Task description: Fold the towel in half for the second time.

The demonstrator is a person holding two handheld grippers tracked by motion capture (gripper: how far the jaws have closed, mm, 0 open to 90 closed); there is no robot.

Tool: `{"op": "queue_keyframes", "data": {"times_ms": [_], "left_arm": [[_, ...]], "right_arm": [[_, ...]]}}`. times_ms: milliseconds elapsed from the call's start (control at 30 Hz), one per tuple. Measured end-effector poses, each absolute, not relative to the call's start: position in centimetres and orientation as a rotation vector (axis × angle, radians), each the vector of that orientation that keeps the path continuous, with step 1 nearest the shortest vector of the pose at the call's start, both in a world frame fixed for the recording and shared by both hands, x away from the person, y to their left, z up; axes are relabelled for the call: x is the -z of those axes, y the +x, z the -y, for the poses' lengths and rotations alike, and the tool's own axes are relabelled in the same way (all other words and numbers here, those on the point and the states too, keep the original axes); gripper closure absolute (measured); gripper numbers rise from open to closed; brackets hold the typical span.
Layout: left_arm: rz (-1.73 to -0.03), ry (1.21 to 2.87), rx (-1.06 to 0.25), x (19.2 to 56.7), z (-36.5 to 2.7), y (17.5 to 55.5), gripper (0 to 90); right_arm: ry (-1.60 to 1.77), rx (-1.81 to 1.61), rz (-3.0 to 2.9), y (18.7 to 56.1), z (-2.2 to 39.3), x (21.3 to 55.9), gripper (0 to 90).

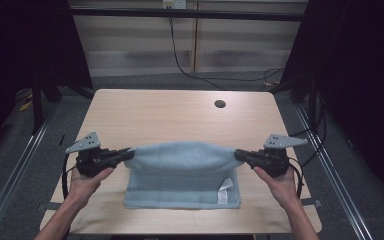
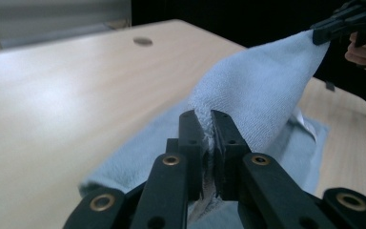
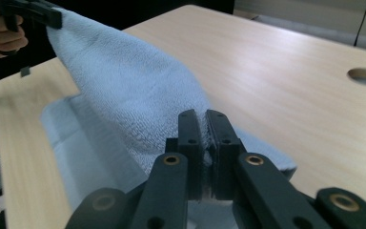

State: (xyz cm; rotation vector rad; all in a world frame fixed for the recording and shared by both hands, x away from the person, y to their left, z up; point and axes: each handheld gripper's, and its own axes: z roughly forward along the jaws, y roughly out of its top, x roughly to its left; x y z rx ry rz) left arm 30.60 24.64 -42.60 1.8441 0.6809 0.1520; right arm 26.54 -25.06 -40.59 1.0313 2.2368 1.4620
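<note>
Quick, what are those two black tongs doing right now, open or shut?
Left tongs: shut on a corner of the light blue terry towel.
Right tongs: shut on the towel's other lifted corner.

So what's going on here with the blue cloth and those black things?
A person holds tongs in each hand. The left tongs and the right tongs are each shut on a corner of a light blue towel, lifting its far edge off the wooden table. The near part lies flat, with a white tag showing.
</note>
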Motion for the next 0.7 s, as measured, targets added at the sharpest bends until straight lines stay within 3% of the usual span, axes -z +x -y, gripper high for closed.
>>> {"op": "queue_keyframes", "data": {"times_ms": [333,533,700], "left_arm": [[-0.694,1.952,-0.019,47.2,-24.7,26.2,79.7],[-0.655,1.874,0.023,46.4,-25.6,24.9,68.1],[-0.729,1.910,-0.120,45.7,-25.5,26.5,55.2]], "right_arm": [[1.081,-1.378,-2.385,21.7,25.1,46.1,76.0],[1.101,-1.475,-2.313,20.1,26.0,45.6,68.2],[1.126,-1.477,-2.266,21.2,25.9,44.8,59.8]]}}
